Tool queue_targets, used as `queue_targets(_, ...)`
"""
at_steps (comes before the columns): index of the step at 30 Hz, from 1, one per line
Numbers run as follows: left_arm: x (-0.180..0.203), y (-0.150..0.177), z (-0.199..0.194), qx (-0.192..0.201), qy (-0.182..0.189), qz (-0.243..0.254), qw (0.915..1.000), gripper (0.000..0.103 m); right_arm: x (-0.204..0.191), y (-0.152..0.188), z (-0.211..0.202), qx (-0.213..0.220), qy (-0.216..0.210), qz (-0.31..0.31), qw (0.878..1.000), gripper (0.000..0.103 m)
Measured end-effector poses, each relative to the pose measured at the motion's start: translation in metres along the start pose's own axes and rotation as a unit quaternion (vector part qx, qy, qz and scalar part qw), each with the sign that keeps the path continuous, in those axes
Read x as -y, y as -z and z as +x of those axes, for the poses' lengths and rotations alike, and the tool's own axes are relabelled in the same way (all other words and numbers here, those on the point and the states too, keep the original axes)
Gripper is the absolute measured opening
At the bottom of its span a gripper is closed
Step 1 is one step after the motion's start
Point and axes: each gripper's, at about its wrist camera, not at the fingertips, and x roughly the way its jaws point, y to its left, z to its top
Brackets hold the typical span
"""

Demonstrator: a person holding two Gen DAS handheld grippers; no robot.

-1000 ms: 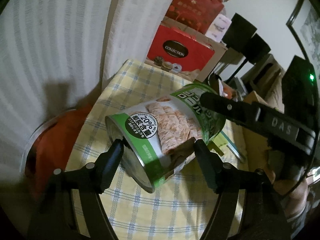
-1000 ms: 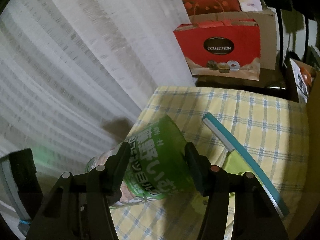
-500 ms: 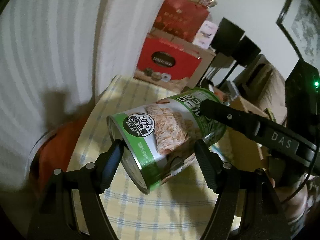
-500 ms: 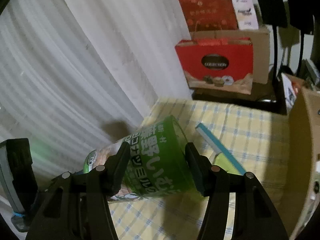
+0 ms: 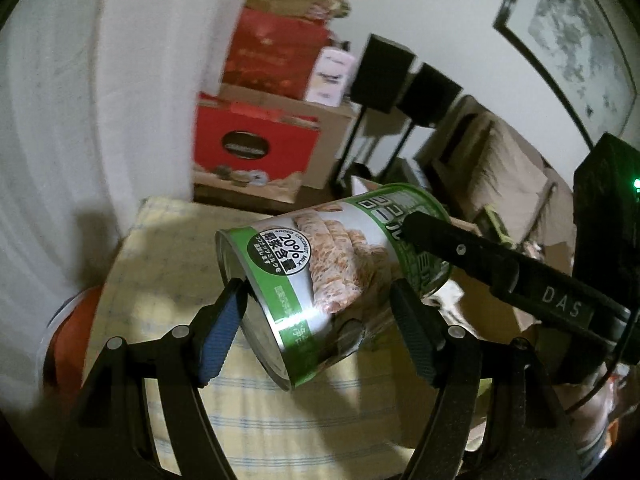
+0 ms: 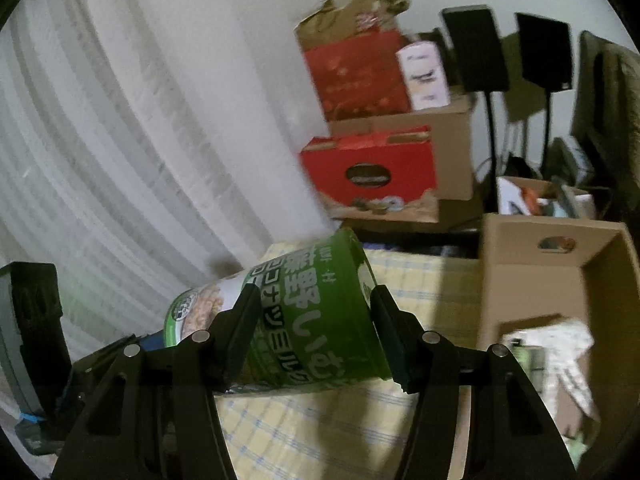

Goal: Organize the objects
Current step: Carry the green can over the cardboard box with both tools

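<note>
A green and white can [image 5: 320, 264] with a biscuit picture and Japanese print lies tilted in the air above the yellow checked cloth [image 5: 300, 420]. My left gripper [image 5: 318, 304] is shut on its near, silver-rimmed end, one pad on each side. My right gripper [image 6: 312, 312] is shut on the can's [image 6: 320, 292] green end. In the left wrist view a right gripper finger [image 5: 460, 248] lies across the can's far end. The can's underside is hidden.
An open cardboard box [image 6: 560, 280] with packets inside stands right of the cloth-covered table. Stacked red gift boxes [image 6: 372, 172] and brown cartons sit behind it. White curtain [image 6: 120, 120] hangs at left, black speakers on stands [image 6: 476, 48] at back. An orange object [image 5: 76, 340] lies low left.
Both grippers have risen together with the can, which now hangs higher over the cloth. The cardboard box has come into the right wrist view; the teal-edged item has left it.
</note>
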Motion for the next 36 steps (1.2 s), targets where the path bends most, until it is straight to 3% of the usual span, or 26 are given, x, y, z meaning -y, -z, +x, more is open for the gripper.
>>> queue_targets(12, 0.103, -0.018, 0.039, -0.031, 0.061, 0.052, 0.9963, 0.071, 0.086, -0.008, -0.078, 0.036, 0.060, 0.060, 0.996, 0.060)
queue_targets(20, 0.167, -0.022, 0.074, -0.040, 0.087, 0.103, 0.9901, 0.071, 0.150, -0.009, -0.105, 0.055, 0.084, 0.105, 0.989, 0.060)
queue_targets(28, 0.199, -0.030, 0.132, -0.057, 0.093, 0.143, 0.9837, 0.071, 0.211, -0.012, -0.092, 0.051, 0.089, 0.148, 0.984, 0.060)
queue_targets(36, 0.200, -0.029, 0.183, -0.080, 0.088, 0.155, 0.9807, 0.072, 0.250, -0.017, -0.054, 0.030, 0.095, 0.164, 0.981, 0.059)
